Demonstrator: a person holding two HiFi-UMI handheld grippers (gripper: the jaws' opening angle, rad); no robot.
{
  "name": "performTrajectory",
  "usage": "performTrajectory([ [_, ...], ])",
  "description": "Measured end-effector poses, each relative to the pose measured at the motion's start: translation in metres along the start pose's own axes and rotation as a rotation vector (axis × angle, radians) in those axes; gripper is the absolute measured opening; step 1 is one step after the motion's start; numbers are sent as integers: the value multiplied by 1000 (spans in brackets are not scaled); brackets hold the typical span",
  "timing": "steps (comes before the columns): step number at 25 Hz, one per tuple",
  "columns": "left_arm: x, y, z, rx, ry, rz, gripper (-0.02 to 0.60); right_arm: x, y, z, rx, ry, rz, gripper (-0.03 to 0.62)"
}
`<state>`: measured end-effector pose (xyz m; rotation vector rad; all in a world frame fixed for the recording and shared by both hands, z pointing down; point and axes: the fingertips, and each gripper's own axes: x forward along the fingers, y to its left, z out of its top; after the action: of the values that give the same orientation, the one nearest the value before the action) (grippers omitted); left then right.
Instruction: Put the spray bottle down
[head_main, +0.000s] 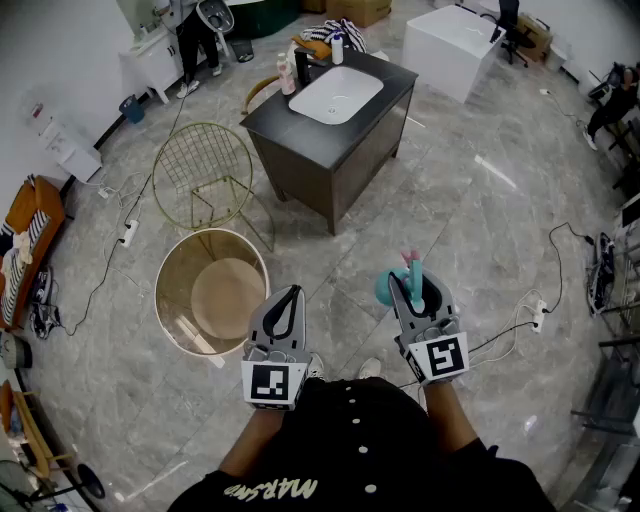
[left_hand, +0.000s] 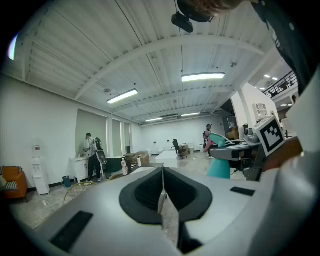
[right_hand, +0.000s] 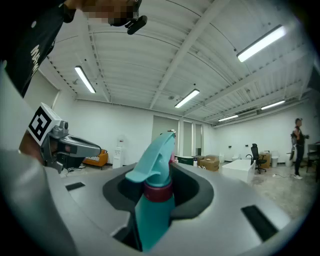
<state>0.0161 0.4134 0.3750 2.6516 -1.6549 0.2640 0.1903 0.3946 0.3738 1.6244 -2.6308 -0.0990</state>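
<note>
Holding the bottle (right_hand: 150, 210) upright in the right gripper (right_hand: 162, 172), clenched on the neck about the dark red collar. Gripped there, probably, to stop the trigger head slipping down through the jaws and to leave the teal body hanging free below. Carried out in front of the torso, well above the floor (head_main: 470, 230), touching nothing else.

Keeping the left gripper (left_hand: 163, 172) pressed shut on nothing, beside the right one and apart from it. Idle, presumably for want of any need of a second grip on so light a thing.

Standing well away from the vanity (head_main: 275, 115), with its sink (head_main: 335, 95) and a few other bottles (head_main: 288, 72) at the far edge. Likely the place to set this one down, given the company there. Nearer, at the left, a round bin (head_main: 170, 300) and a wire chair (head_main: 200, 160), neither an obvious resting place.

Not yet put down. Left to do, by this reading: close the gap to the counter, lower the base flat onto a bare patch beside the sink, then let go. Worth guarding against a tilted landing and a tip-over.
</note>
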Motion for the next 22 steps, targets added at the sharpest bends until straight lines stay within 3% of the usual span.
performTrajectory([
  [14, 7, -24, -1, 1, 8, 23, 15, -14, -18, -5, 4, -21, 39, 126],
  [22, 14, -32, -6, -14, 24, 98, 15, -11, -40, -12, 19, -30, 91, 126],
])
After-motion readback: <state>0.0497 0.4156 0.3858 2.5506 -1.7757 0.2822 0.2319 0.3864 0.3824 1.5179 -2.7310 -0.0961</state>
